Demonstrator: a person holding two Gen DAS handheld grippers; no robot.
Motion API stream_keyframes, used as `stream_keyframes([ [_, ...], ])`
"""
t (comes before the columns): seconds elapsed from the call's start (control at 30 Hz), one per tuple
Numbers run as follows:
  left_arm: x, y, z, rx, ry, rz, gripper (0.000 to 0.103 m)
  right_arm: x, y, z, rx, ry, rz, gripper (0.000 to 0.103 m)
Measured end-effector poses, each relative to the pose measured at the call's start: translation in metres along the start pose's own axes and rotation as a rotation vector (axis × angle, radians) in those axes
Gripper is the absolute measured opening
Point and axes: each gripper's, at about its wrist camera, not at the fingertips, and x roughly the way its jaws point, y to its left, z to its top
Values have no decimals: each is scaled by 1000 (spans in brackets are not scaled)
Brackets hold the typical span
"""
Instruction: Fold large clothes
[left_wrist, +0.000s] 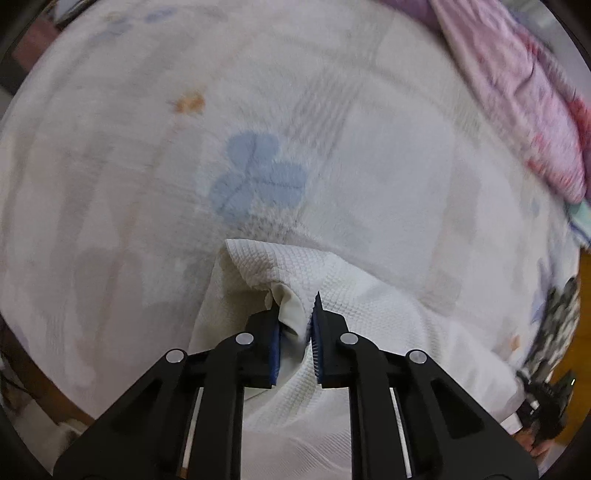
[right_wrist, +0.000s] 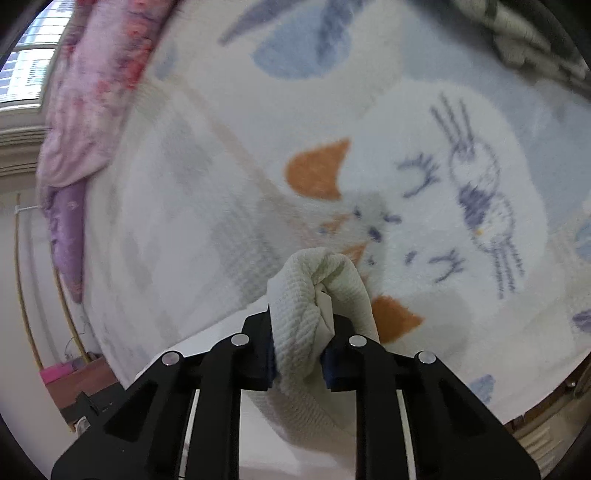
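Note:
A white waffle-textured garment (left_wrist: 354, 306) lies on a pale patterned blanket (left_wrist: 147, 155). In the left wrist view my left gripper (left_wrist: 295, 314) is shut on a bunched corner of it, and cloth bulges up between the blue pads (left_wrist: 275, 347). The rest of the garment trails off to the lower right. In the right wrist view my right gripper (right_wrist: 301, 332) is shut on another bunched fold of the white garment (right_wrist: 317, 280), which curls over the fingertips. Both grippers point steeply down at the blanket (right_wrist: 406, 140).
A pink and purple floral quilt (left_wrist: 517, 96) is heaped at the blanket's far edge; the quilt (right_wrist: 88, 110) sits at the upper left in the right wrist view. A dark patterned cloth (left_wrist: 554, 325) lies at the right edge. Wooden floor (right_wrist: 81, 380) and a window (right_wrist: 26, 70) show beyond.

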Motion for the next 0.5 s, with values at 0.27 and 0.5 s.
stream_keyframes([
  [0.27,-68,-18,7,47,-111,22,13,-35,59,26,-95,-71,62,15],
  [0.5,-62,-39,67,58,-169,210,73,-35,126,69,-246,-71,18,33],
])
